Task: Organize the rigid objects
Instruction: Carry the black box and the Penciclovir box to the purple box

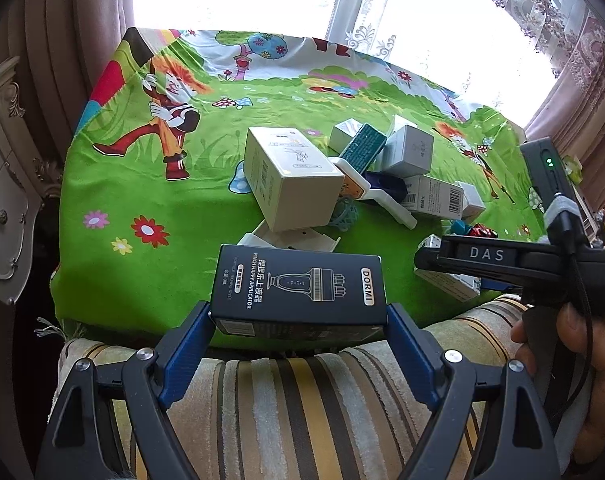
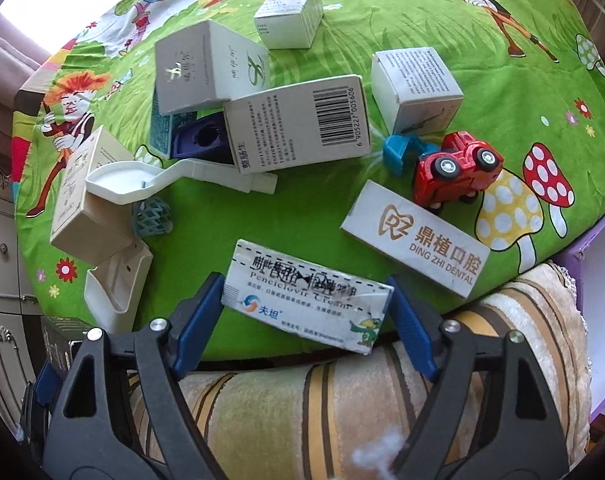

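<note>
In the left wrist view my left gripper (image 1: 298, 312) is shut on a dark DORMI applicator box (image 1: 298, 284). Its blue pads press on the box's two short ends, and the box hangs above the near edge of the green cartoon cloth (image 1: 142, 272). In the right wrist view my right gripper (image 2: 306, 286) grips a white cream box (image 2: 302, 300) lengthwise, with a blue finger touching each end. The box lies low over the cloth's near edge. The right gripper's black housing (image 1: 518, 260), held by a hand (image 1: 582, 360), shows at the right of the left wrist view.
Loose on the cloth lie a white dental box (image 2: 414, 240), a red toy car (image 2: 454, 172), a blue toy piece (image 2: 402, 152), a barcode box (image 2: 298, 124), several white boxes, white plastic trays (image 2: 118, 288) and a teal mesh ball (image 2: 152, 218). A striped cushion (image 2: 302, 408) borders the near edge.
</note>
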The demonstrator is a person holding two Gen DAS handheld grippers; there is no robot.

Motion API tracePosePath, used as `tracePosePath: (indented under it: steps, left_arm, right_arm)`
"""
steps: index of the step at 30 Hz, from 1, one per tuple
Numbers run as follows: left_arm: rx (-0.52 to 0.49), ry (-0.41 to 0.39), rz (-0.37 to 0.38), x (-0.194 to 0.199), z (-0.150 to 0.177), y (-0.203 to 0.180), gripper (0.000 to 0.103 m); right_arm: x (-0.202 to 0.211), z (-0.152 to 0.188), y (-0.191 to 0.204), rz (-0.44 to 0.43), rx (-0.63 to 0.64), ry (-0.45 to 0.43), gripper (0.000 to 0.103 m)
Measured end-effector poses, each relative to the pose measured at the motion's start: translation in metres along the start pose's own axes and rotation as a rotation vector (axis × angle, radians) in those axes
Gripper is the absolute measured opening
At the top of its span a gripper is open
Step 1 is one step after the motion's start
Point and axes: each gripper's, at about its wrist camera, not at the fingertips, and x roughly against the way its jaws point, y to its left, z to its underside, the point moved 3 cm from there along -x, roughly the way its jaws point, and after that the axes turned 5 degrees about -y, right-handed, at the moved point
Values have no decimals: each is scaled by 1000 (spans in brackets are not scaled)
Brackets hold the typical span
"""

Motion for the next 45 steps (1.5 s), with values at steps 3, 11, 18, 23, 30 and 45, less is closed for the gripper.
tracePosePath:
  steps: [3,11,18,23,30,45]
  left_arm:
    - [-13,-9,-5,4,1,-4,86]
    - [-49,-37,-12,17,1,-16,86]
    - [-91,-55,18,29,4,-42,86]
    - [-148,-49,58,34,9,-74,86]
    - [-243,-42,98,38,16,-122,86]
    - [-391,-1,254,40,34,-223,86]
  right_arm:
    - [17,5,-1,-13,24,-58,83]
    - [58,18,-15,-83,45,-154,83]
    - [94,31,-38,-124,37,-225,83]
    - [114,41,-59,-143,28,-248,83]
    - [137,52,-100,-180,-25,-263,83]
    - [173,83,-230,-4,-134,-325,83]
